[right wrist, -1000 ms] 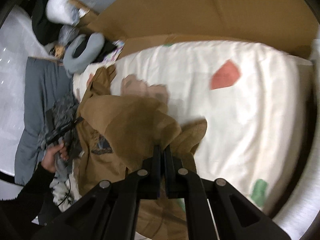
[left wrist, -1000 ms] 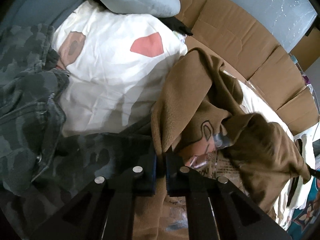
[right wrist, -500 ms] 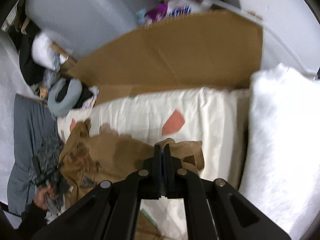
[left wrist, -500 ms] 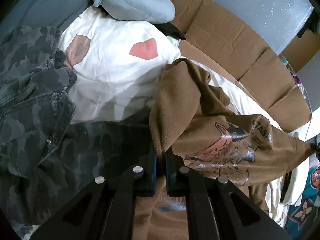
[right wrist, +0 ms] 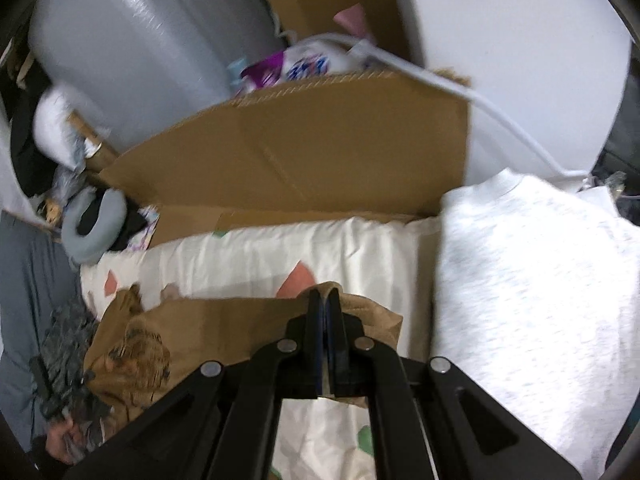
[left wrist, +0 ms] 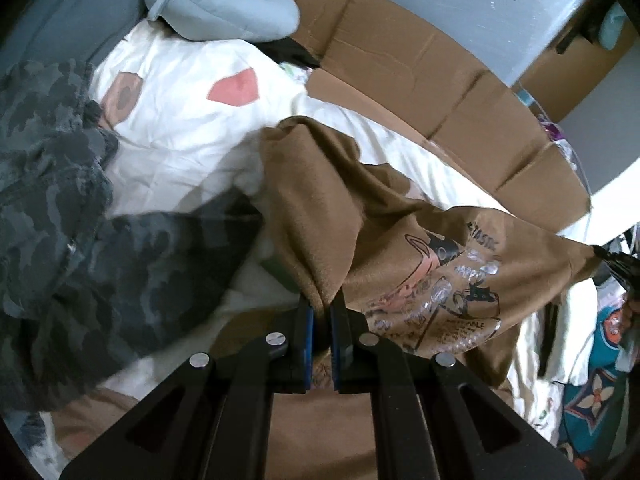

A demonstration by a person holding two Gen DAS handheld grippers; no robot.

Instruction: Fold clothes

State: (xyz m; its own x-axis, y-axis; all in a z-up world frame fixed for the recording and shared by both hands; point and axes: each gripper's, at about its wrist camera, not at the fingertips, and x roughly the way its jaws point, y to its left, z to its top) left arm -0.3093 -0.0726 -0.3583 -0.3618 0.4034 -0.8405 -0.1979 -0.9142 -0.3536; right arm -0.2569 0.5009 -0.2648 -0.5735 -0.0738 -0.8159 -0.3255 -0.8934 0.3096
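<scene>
A brown printed shirt (left wrist: 400,240) hangs stretched above a cream bedsheet (left wrist: 180,128). My left gripper (left wrist: 322,304) is shut on one bunched edge of it, and its printed front faces the left wrist camera. In the right wrist view the same brown shirt (right wrist: 224,320) spreads out to the left, with my right gripper (right wrist: 325,300) shut on its other edge. The cloth runs taut between the two grippers.
Camouflage trousers (left wrist: 60,220) lie heaped at the left of the sheet. A grey neck pillow (left wrist: 224,12) and flattened cardboard (left wrist: 440,92) line the far side. A white fleece garment (right wrist: 540,300) lies at the right. A person's hand (right wrist: 60,440) shows bottom left.
Both grippers rose and moved apart, pulling the crumpled brown shirt out flat so its print shows. The right wrist view tilted up from the sheet toward the cardboard and wall.
</scene>
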